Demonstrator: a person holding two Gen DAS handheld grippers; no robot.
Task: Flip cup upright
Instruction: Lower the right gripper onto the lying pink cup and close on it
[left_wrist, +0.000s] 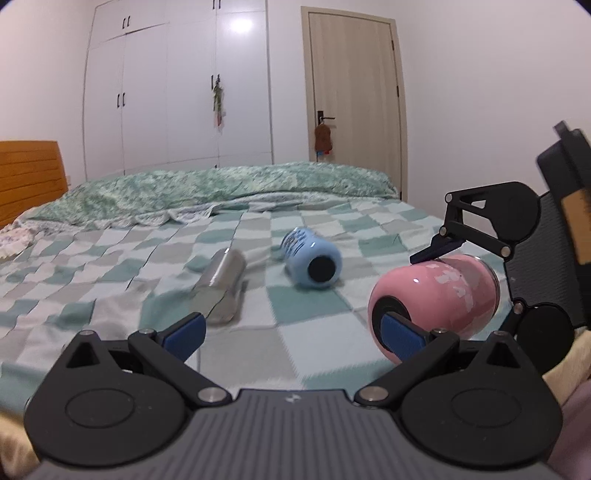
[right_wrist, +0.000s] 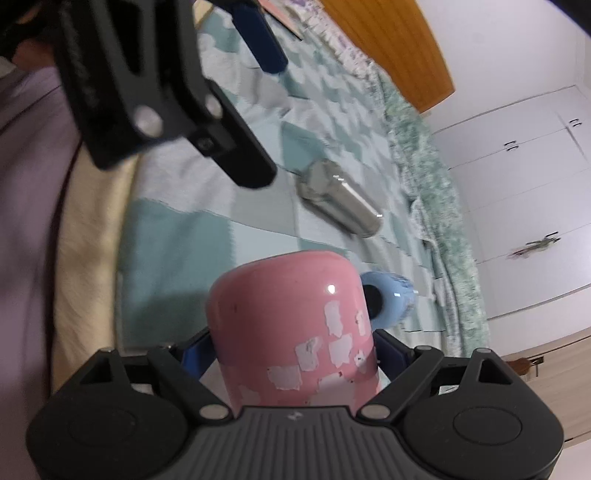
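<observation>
We count three cups on the bed (left_wrist: 110, 258): one pink cup (left_wrist: 439, 299), held off the bedspread at the bed's near edge; one blue cup (left_wrist: 312, 262) lying on its side mid-bed; one steel cup (left_wrist: 221, 288) lying on its side beside the blue one, toward the headboard (left_wrist: 29, 177). We count two grippers: left gripper (left_wrist: 291, 334), right gripper (right_wrist: 295, 354).

pink cup (right_wrist: 295, 332) mouth hidden by right claw (right_wrist: 295, 354), steel cup (left_wrist: 221, 290) blurred
</observation>
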